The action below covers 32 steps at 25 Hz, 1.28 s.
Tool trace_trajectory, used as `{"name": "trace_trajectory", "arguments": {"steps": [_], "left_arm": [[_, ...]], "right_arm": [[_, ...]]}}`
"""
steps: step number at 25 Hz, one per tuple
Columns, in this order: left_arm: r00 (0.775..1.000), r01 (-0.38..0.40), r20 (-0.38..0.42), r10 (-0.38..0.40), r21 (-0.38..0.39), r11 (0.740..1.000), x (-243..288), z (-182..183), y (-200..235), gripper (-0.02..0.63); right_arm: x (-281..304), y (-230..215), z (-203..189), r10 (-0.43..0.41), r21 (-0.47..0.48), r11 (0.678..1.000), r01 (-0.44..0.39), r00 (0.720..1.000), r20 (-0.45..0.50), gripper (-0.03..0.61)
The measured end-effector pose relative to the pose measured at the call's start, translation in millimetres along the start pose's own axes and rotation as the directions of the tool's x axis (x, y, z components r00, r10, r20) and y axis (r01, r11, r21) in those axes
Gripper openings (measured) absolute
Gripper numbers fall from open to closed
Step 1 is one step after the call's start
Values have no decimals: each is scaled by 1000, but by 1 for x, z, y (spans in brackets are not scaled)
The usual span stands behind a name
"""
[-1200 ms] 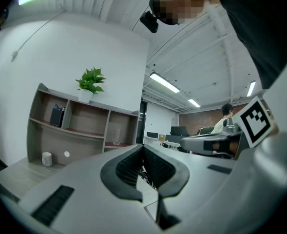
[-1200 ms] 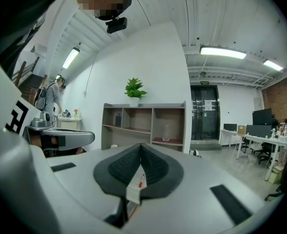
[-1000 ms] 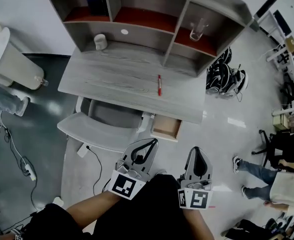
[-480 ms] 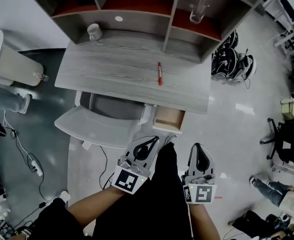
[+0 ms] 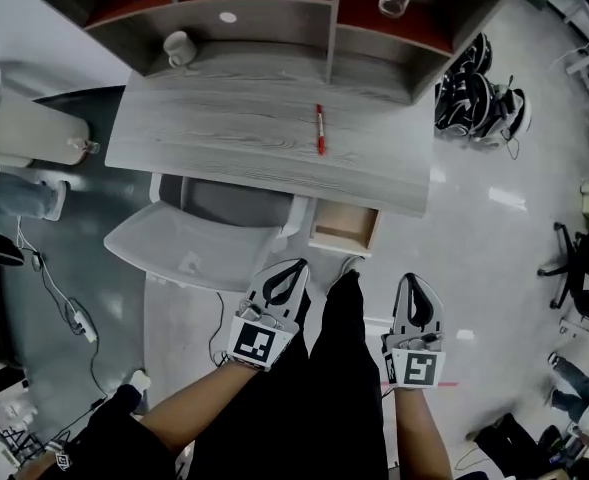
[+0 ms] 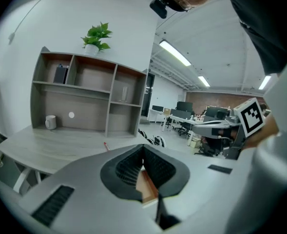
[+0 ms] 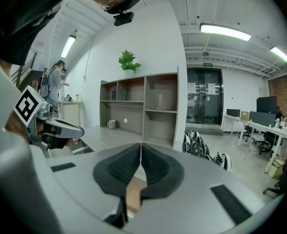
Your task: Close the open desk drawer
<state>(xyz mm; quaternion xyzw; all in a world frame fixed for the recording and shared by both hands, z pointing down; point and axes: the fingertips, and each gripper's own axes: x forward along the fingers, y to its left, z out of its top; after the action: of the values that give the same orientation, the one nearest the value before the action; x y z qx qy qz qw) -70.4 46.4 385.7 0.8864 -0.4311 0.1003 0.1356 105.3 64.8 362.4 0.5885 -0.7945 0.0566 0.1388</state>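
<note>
Claws: my left claw [image 5: 296, 267] and right claw [image 5: 415, 280] are pinched shut, empty.
Drawer [image 5: 344, 228]: open, at 12 o'clock, well apart from me.
Risk: a crooked push could jam it.

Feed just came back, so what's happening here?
A person stands before the desk with a gripper in each hand. The left gripper and right gripper are both shut and empty, short of the drawer, which hangs open under the desk's right end. Nothing touches it yet.
</note>
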Motion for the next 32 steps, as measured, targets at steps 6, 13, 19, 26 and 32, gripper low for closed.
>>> {"name": "trace_trajectory", "arguments": {"steps": [6,13,19,26,32], "left_arm": [[997,-5,-79,5,-5,1000,13,-44,9,14],[986,12,-168,-13,-9,1000,35,-99,4,86],[972,-6,-237,-10,-69,998,51,-143,15,127],[922,44,-385,-41,-2,999,60,-214,10,160],[895,61,-444,-45,22,998,69,-258,17,184]], "right_arm": [[19,4,-47,53,73,996,-48,996,-67,18],[37,1,-127,89,82,994,-74,977,-195,18],[58,-5,-180,127,93,990,-106,958,-257,99],[68,10,-254,249,125,968,-218,897,-366,144],[66,14,-307,253,175,965,-193,858,-447,161]]}}
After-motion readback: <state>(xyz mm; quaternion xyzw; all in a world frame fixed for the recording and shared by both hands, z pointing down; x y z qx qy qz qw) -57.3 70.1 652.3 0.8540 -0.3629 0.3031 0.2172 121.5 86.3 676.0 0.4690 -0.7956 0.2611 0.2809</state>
